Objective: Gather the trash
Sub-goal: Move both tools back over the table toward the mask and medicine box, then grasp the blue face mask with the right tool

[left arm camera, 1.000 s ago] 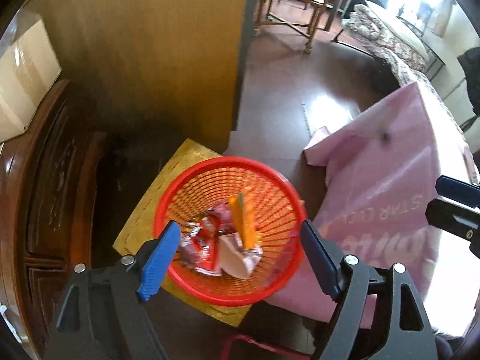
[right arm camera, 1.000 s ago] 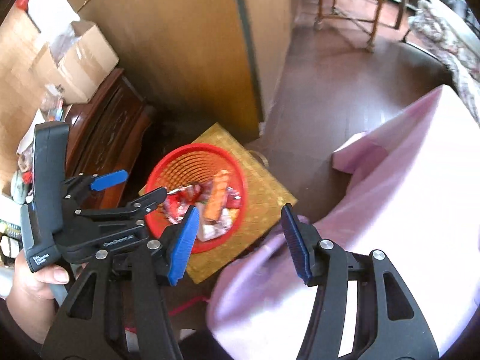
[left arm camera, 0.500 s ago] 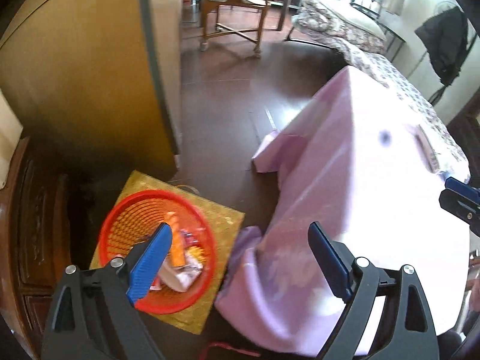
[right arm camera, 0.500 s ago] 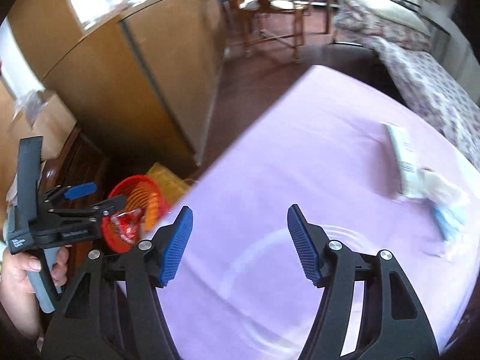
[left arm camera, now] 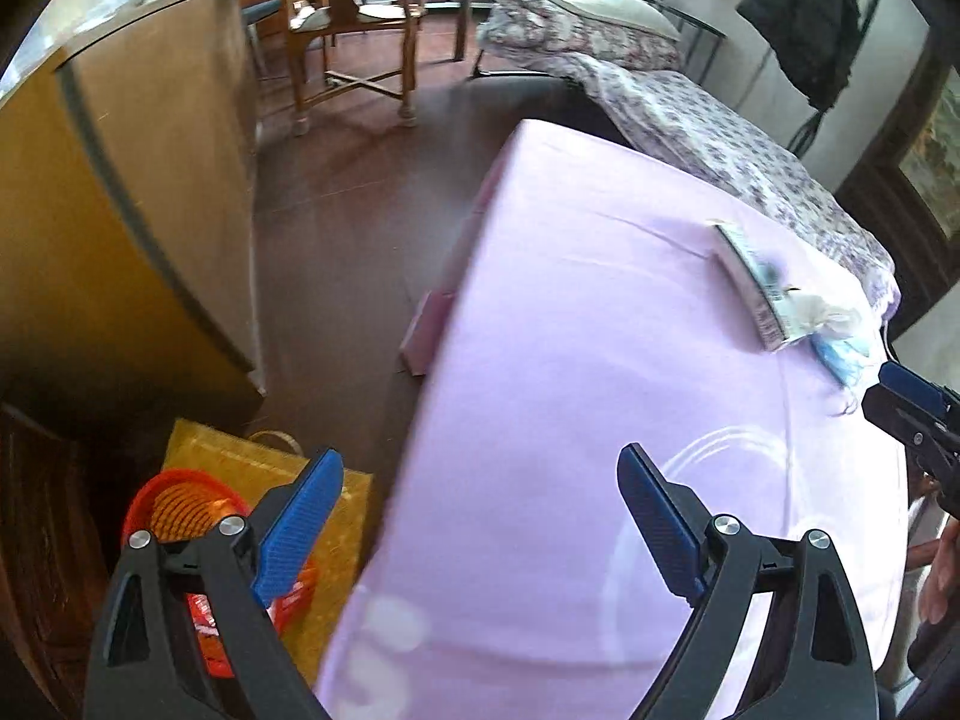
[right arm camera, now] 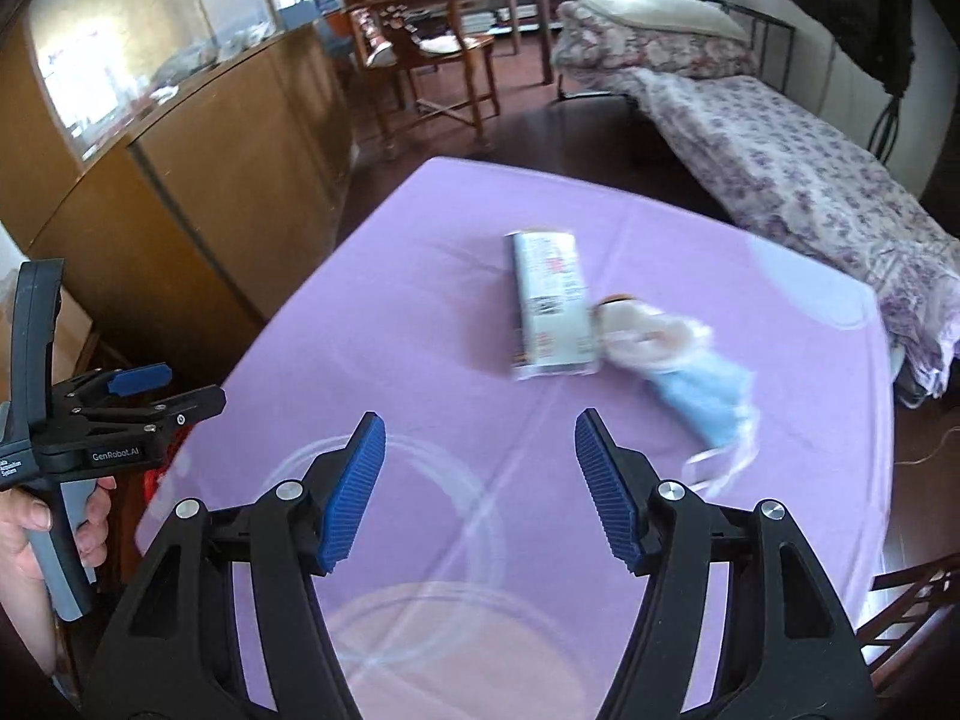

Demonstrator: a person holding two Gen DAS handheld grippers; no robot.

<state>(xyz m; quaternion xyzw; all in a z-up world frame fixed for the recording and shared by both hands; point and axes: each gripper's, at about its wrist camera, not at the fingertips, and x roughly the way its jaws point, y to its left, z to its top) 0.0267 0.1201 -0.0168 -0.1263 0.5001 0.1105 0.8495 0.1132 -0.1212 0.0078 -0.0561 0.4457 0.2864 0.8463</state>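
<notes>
1. Trash lies on the purple-covered surface [right arm camera: 420, 312]: a white carton [right arm camera: 552, 303] flat on its side, a crumpled white tissue [right arm camera: 645, 333] touching the carton's near right corner, and a light-blue face mask [right arm camera: 705, 399] trailing from the tissue toward the right edge.
2. The right gripper [right arm camera: 474, 480] hangs over the surface with nothing between its blue pads – its jaws have just been opening and stand apart. The carton sits ahead of the gap, a little right of centre and well apart from the tips; the mask lies ahead of the right jaw, nearer but not touching.
3. The left gripper [left arm camera: 480, 522] has jaws spread wide, also just opened further, and empty. Its left jaw overlaps the red basket [left arm camera: 180, 498], which stands on a yellow mat [left arm camera: 336, 516] on the floor below the surface's edge – wrappers show inside it.
4. From the left view the carton [left arm camera: 750, 282], tissue and mask lie far ahead and to the right, close to the right gripper's tip.
</notes>
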